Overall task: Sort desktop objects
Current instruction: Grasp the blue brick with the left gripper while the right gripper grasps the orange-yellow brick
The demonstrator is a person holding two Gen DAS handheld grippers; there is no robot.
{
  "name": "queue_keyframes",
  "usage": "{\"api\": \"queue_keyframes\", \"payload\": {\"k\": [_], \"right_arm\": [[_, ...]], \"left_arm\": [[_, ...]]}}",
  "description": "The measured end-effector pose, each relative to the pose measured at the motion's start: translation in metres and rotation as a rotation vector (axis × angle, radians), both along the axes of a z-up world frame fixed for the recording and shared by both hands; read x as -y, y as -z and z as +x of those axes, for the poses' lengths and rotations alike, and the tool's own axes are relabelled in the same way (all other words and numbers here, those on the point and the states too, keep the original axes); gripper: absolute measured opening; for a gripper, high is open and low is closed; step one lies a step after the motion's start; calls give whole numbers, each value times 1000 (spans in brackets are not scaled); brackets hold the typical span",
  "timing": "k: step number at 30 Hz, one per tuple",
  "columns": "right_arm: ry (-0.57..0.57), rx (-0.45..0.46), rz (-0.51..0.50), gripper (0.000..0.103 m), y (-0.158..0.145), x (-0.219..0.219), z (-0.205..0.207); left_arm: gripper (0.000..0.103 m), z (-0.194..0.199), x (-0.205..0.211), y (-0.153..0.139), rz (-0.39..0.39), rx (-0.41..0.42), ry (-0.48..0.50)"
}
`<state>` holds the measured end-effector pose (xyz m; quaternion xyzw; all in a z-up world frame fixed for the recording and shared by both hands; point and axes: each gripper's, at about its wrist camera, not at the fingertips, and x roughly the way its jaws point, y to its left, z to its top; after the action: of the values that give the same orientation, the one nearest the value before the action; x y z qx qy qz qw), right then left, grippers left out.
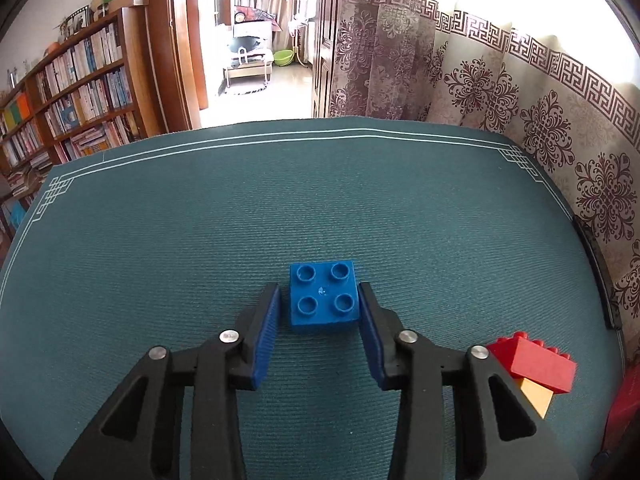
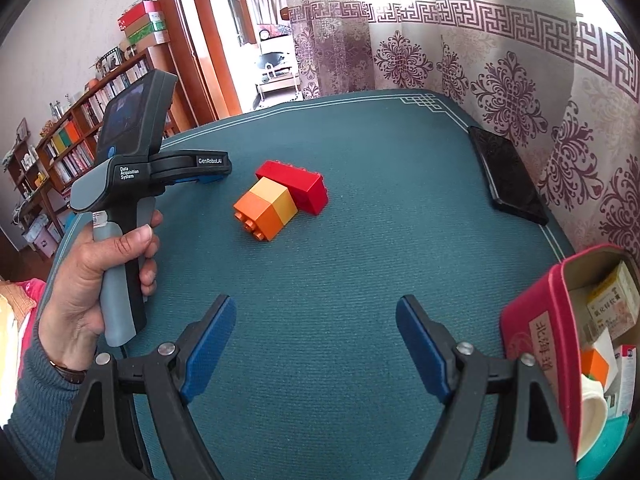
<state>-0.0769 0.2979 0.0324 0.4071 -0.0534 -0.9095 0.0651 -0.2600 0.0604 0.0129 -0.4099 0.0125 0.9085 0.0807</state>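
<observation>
A blue four-stud brick [image 1: 323, 298] lies on the green table mat [image 1: 280, 208], studs up. My left gripper [image 1: 320, 294] is open, its two blue pads on either side of the brick, close to it, with a small gap at the left pad. The left gripper also shows in the right wrist view [image 2: 208, 172], held by a hand. A red brick [image 2: 294, 186] and an orange-yellow brick pair [image 2: 266, 208] lie together mid-table; the red brick [image 1: 532, 364] is to the right of my left gripper. My right gripper [image 2: 316, 316] is open and empty above the mat.
A pink box [image 2: 560, 320] with cartons and other items stands at the right front corner. A black phone [image 2: 506, 174] lies along the right edge by the curtain. Bookshelves stand to the left beyond the table.
</observation>
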Motion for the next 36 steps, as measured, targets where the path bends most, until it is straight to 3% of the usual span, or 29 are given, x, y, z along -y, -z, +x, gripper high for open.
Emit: {"api": "queue_keyframes", "payload": {"k": [15,24,25,27,28,29,36], "right_arm": [[-70,31,-6,85,14,42,-53],[-33,27,9,85,21,60,-91],[-28,23,19,84,21,62,-94],[-13,9,53,72,22,64,-96],[-7,4,67,58,23,64,-97],[-3,2,73,54,23,63,-97],[8,-2,35,53,16,47,-84]], "left_arm": [[34,20,37,-39,146,-66,-21],[34,24,33,-44,164,-67,-11],[34,24,32,-45,164,-68,-8],[34,25,31,-45,166,-69,-3],[34,25,30,-46,166,-70,-3],[34,25,30,-46,167,-70,-3],[34,27,29,-49,178,-71,0]]}}
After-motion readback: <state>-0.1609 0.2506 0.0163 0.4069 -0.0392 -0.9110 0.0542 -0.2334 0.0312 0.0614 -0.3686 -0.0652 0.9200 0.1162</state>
